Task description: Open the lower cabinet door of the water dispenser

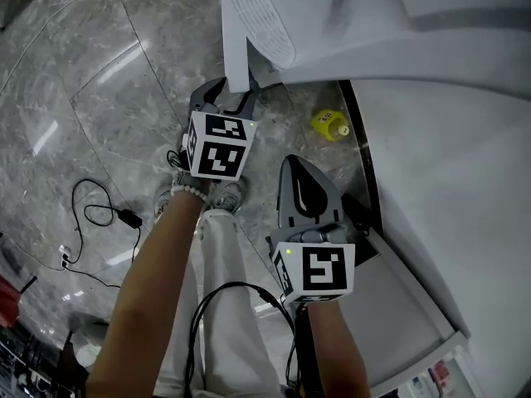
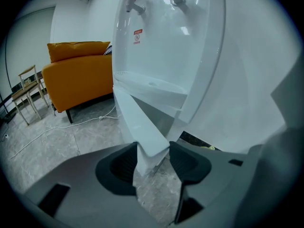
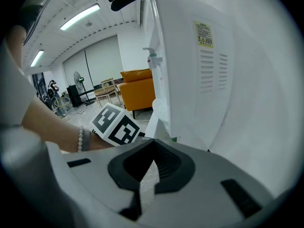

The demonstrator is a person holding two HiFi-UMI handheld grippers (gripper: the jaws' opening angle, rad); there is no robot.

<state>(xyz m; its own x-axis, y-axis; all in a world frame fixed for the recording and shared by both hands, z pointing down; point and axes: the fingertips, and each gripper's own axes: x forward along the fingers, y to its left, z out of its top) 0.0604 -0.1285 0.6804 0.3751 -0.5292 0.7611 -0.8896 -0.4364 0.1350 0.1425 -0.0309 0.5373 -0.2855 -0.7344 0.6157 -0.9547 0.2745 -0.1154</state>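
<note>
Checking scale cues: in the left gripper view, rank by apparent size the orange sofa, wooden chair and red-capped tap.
Largest: orange sofa
Then: wooden chair
Smallest: red-capped tap, though nearer the camera.

Nothing here can be read as words or numbers. The water dispenser (image 2: 199,80) has a small red-and-white sticker (image 2: 137,36) on its front below a tap and a yellow sticker (image 3: 204,33) on its side above the vents, both with print too small to make out. The marker cube (image 1: 219,146) bears only black-and-white square patterns.
</note>
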